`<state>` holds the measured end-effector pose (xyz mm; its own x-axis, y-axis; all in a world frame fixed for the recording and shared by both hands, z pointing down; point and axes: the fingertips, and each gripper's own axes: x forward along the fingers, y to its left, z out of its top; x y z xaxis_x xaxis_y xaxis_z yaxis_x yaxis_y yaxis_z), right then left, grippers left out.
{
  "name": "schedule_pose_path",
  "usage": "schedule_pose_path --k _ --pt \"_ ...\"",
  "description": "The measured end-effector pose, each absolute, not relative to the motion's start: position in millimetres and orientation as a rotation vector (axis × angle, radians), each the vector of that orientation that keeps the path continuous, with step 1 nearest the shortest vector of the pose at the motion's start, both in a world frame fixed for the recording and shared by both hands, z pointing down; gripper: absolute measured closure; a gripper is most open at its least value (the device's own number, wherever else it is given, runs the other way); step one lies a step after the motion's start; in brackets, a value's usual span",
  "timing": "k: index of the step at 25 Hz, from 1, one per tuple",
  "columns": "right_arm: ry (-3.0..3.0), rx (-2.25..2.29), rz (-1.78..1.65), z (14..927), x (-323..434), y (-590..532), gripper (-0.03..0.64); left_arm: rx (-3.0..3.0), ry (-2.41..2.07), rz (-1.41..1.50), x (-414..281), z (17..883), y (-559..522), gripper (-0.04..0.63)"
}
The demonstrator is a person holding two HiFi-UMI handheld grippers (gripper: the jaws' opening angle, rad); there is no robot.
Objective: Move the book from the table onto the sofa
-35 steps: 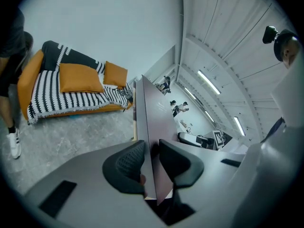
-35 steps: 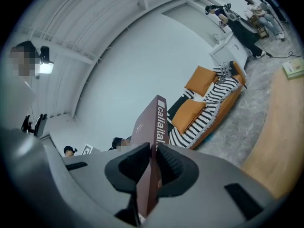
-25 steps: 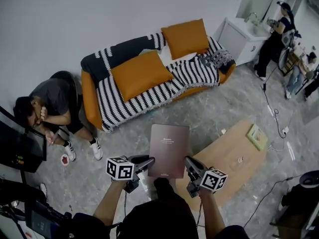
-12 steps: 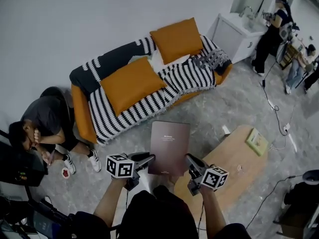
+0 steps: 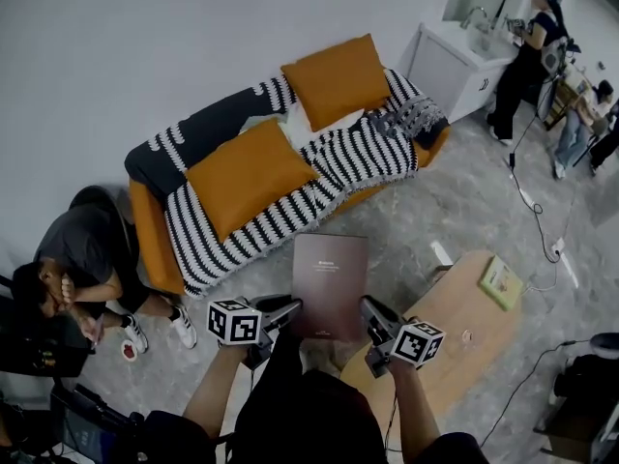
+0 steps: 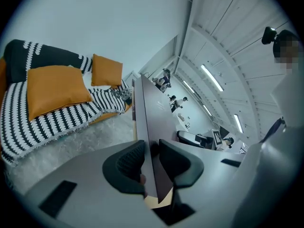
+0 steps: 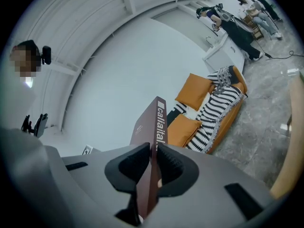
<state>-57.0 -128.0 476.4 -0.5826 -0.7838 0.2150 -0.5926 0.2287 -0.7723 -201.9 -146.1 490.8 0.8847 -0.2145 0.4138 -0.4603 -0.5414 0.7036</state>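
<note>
Brown book [image 5: 330,280] up in air, flat, above floor between sofa [image 5: 145,232] front edge and table [image 5: 471,352] end. Left gripper [image 5: 289,308] clamped on book's left edge, right gripper [image 5: 370,310] clamped on right edge.

The book [image 5: 330,280] has a smooth, matt cover. The sofa [image 5: 145,230] carries a woven striped cloth [image 5: 280,216] and orange cloth cushions [image 5: 250,172]. The desk [image 5: 455,356] is pale, smooth wood. The floor [image 5: 464,201] looks like polished stone.

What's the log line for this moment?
phase: carry | book: held over floor, between table and sofa | left hand-held gripper: shut on book | right hand-held gripper: shut on book
</note>
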Motion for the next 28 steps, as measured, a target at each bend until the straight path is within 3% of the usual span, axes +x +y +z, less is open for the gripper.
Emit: schedule_pose_path --k 28 --pt "2.124 -1.476 -1.258 463.0 -39.0 -420.4 0.549 2.162 -0.285 0.418 -180.1 481.1 -457.1 0.489"
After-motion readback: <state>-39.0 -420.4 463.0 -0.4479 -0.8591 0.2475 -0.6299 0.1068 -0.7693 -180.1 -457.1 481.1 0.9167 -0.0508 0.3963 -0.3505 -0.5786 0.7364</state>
